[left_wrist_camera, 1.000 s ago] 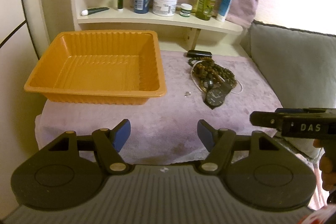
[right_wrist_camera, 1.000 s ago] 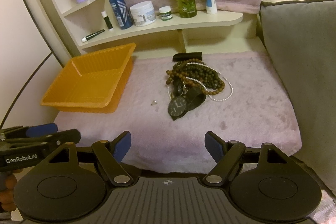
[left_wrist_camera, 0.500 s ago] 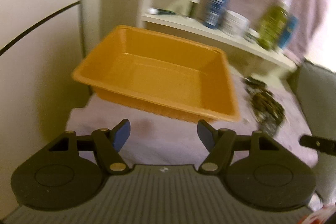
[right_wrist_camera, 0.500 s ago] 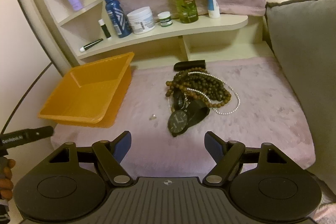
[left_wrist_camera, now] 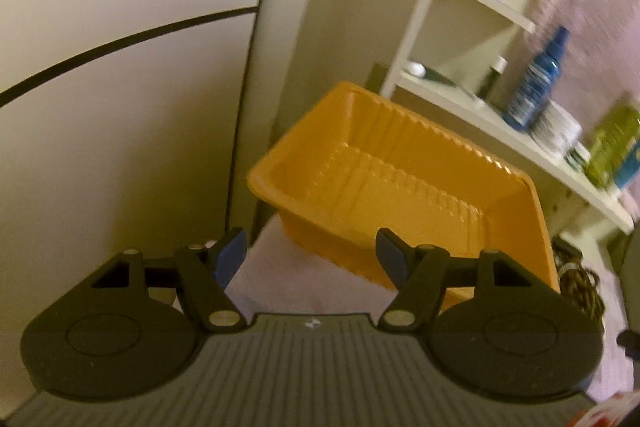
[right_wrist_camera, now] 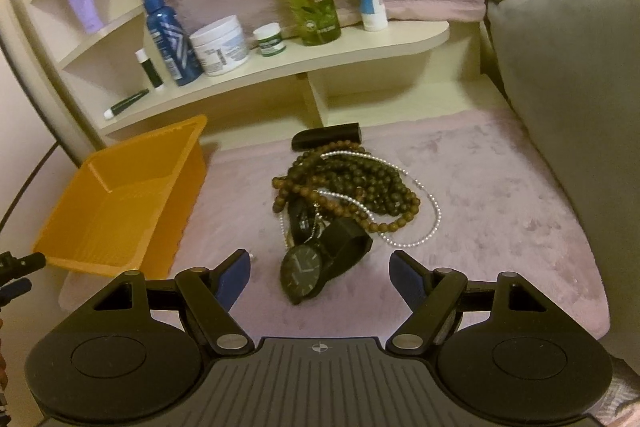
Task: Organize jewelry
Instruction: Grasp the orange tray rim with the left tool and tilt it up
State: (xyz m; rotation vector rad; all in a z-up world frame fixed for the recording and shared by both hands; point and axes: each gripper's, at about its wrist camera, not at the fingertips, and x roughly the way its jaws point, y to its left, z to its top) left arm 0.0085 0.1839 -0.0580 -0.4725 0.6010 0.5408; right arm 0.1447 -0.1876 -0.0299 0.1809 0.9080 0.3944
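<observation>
A pile of jewelry lies on the mauve cloth: brown bead necklaces (right_wrist_camera: 352, 183), a thin pearl chain (right_wrist_camera: 434, 215), a black wristwatch (right_wrist_camera: 306, 273) and a small black case (right_wrist_camera: 326, 141). A tiny shiny piece (right_wrist_camera: 253, 256) lies left of the watch. The empty orange tray (right_wrist_camera: 120, 203) stands at the left; it also shows in the left wrist view (left_wrist_camera: 400, 187). My right gripper (right_wrist_camera: 320, 273) is open, just short of the watch. My left gripper (left_wrist_camera: 310, 253) is open and empty, before the tray's near left corner. Beads (left_wrist_camera: 576, 279) peek past the tray.
A cream shelf (right_wrist_camera: 280, 67) behind holds bottles, jars and tubes. A grey cushion (right_wrist_camera: 568, 87) borders the right side. The cloth (right_wrist_camera: 500, 187) ends at a front edge near both grippers. A wall and a curved panel edge (left_wrist_camera: 248, 107) stand left of the tray.
My left gripper has swung left and turned away from the jewelry toward the tray's left corner. My right gripper has moved forward and closer to the watch. Both stay open.
</observation>
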